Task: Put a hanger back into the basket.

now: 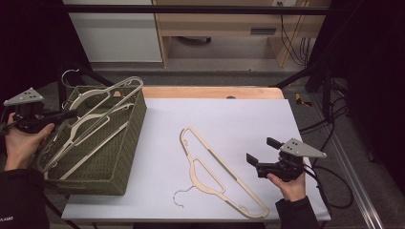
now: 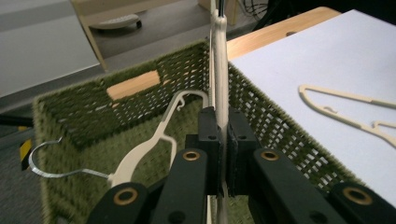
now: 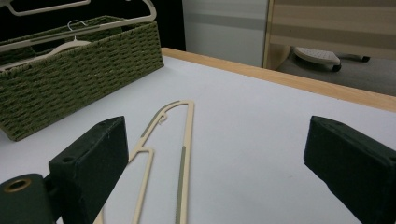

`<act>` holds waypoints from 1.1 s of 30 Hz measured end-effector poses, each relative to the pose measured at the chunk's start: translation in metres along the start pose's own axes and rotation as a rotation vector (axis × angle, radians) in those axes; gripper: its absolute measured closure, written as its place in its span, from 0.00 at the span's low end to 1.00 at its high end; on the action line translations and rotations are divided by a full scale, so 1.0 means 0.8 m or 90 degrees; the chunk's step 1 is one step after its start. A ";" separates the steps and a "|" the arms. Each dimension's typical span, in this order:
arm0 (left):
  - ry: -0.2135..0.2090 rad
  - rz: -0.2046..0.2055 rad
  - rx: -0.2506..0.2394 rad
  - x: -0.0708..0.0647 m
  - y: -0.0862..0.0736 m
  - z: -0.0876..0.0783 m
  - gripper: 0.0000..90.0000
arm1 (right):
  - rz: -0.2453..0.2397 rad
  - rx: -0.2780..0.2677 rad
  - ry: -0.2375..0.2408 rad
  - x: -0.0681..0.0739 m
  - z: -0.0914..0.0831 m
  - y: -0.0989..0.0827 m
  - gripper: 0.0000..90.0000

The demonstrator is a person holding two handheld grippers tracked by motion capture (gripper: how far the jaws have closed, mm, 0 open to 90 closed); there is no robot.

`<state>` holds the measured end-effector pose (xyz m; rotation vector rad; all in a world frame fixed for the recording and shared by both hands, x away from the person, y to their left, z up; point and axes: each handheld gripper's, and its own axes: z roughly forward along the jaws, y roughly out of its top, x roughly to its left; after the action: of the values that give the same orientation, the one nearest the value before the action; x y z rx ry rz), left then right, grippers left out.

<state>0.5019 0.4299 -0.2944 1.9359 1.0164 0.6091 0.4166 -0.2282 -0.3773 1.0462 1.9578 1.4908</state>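
Observation:
A green woven basket (image 1: 136, 124) stands at the table's left with several cream hangers lying in it. My left gripper (image 1: 71, 114) reaches over the basket's left side, shut on the bar of a cream hanger (image 1: 112, 90) that slants above the rim. In the left gripper view the jaws (image 2: 223, 121) pinch that hanger (image 2: 220, 70) edge-on, above another hanger (image 2: 140, 154) inside the basket (image 2: 84, 116). A further cream hanger (image 1: 198, 174) lies flat on the white sheet. My right gripper (image 1: 262, 150) hovers just right of it, open, holding nothing; the hanger (image 3: 184, 140) lies ahead of its jaws (image 3: 215, 163).
A white sheet (image 1: 239, 119) covers the table, and a strip of its wooden top (image 1: 210, 92) shows at the far edge. Beyond stand a wooden cabinet (image 1: 224, 24) and a white panel. Black cables (image 1: 334, 124) hang off the right side. The basket (image 3: 79, 79) sits left of my right gripper.

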 end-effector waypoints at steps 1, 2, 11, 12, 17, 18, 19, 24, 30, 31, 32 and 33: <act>0.004 -0.003 0.004 0.001 -0.002 0.000 0.96 | -0.001 0.001 0.001 0.000 0.000 0.000 0.08; 0.007 -0.003 0.013 0.003 -0.004 0.000 0.96 | -0.001 0.002 0.001 0.000 0.000 0.000 0.08; 0.003 -0.022 0.037 0.002 -0.018 0.010 0.96 | -0.001 0.002 0.001 0.001 0.001 -0.001 0.08; 0.003 -0.023 0.042 0.002 -0.019 0.013 0.96 | -0.003 0.001 0.000 0.001 0.001 -0.001 0.08; 0.000 -0.042 0.073 0.002 -0.031 0.031 0.96 | -0.001 0.002 0.003 0.000 -0.001 0.000 0.08; -0.001 -0.048 0.077 0.002 -0.035 0.035 0.96 | 0.000 0.002 0.002 0.000 -0.001 0.000 0.08; -0.002 -0.053 0.081 0.002 -0.038 0.039 0.96 | 0.000 0.002 0.002 0.000 -0.001 0.000 0.08; -0.006 -0.068 0.101 0.004 -0.054 0.052 0.96 | -0.001 0.004 0.003 0.001 0.000 0.000 0.08; 0.009 -0.105 0.097 0.009 -0.068 0.054 0.95 | 0.001 0.006 0.007 0.001 0.001 -0.001 0.08; 0.018 -0.110 0.103 0.010 -0.071 0.056 0.95 | 0.001 0.005 0.006 0.001 0.001 -0.001 0.08; 0.023 -0.116 0.103 0.011 -0.072 0.056 0.94 | 0.001 0.006 0.007 0.001 0.001 -0.001 0.08; 0.033 -0.122 0.100 0.012 -0.073 0.057 0.94 | -0.001 0.005 0.007 0.001 0.001 -0.001 0.08</act>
<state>0.5151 0.4356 -0.3674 1.9360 1.2991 0.4842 0.4168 -0.2271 -0.3784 1.0408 1.9732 1.4931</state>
